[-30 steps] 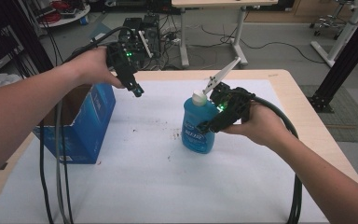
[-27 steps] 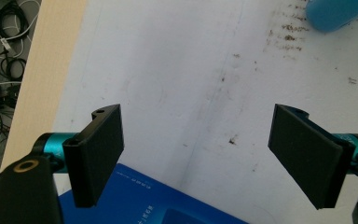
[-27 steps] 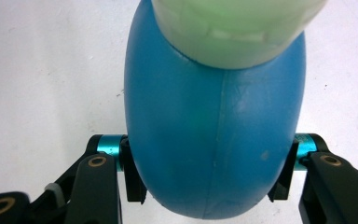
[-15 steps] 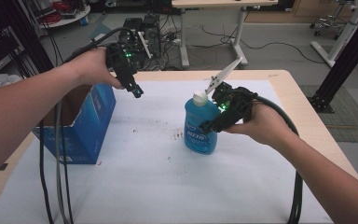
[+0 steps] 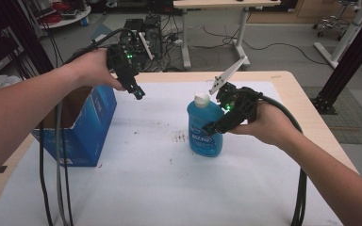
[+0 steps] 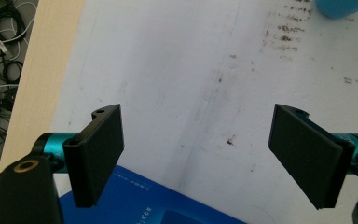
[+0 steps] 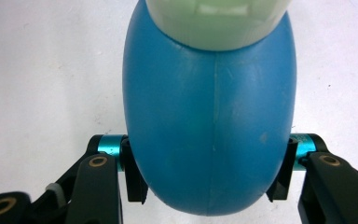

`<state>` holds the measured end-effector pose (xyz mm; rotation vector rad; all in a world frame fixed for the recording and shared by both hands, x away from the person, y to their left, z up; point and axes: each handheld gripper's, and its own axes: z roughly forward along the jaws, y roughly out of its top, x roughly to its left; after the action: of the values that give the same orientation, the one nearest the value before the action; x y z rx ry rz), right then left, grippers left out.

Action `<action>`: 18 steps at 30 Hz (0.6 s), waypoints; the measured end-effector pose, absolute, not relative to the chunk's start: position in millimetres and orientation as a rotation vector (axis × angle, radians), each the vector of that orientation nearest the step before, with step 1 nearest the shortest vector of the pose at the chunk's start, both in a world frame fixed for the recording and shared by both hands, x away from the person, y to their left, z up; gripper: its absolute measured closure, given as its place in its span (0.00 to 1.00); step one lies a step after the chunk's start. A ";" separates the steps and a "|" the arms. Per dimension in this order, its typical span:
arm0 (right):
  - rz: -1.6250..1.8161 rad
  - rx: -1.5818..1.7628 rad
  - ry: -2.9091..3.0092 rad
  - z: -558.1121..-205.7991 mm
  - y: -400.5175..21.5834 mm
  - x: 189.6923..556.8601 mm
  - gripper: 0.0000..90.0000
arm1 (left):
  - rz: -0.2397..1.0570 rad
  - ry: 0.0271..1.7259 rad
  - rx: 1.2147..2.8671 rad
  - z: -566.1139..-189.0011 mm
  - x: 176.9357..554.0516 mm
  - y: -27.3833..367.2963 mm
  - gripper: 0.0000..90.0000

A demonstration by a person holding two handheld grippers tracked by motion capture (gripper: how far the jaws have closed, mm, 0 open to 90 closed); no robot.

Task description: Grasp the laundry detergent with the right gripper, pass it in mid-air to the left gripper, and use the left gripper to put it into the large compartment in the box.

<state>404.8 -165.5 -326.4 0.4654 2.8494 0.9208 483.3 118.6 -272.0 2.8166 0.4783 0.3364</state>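
Observation:
A blue bottle [image 5: 203,141] with a pale cap [image 5: 201,98] stands upright near the middle of the white-covered table [image 5: 160,188]. My right gripper [image 5: 211,127] comes in from the right and is shut on the bottle's body [image 7: 209,107], one jaw on each side of it. My left gripper [image 5: 138,92] hangs open in the air at the back left, above the near corner of a blue cardboard box [image 5: 89,129]. Between its wide-spread jaws [image 6: 200,154] lies bare table, with the box's edge [image 6: 158,210] below.
The blue box is open at the top and sits at the table's left edge. Brown specks [image 5: 181,137] mark the sheet left of the bottle. Black cables [image 5: 59,179] hang from the left hand across the front left. A wooden border [image 5: 306,108] runs along the right.
The right gripper and the bottle have drifted slightly to the right. The left gripper has stayed where it was, still open.

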 end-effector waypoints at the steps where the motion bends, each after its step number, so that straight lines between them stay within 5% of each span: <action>1: 0.926 0.463 2.851 -325.8 -165.8 404.9 0.50 | 0.335 0.479 2.815 -271.9 483.2 118.7 0.20; 18: 0.979 0.406 2.875 -309.1 -168.1 409.9 0.50 | 0.329 0.443 2.807 -265.2 478.0 116.8 0.20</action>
<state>409.9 -168.1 -309.1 0.4055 2.8746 0.9792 478.0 116.8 -265.2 2.8075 0.4427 0.3289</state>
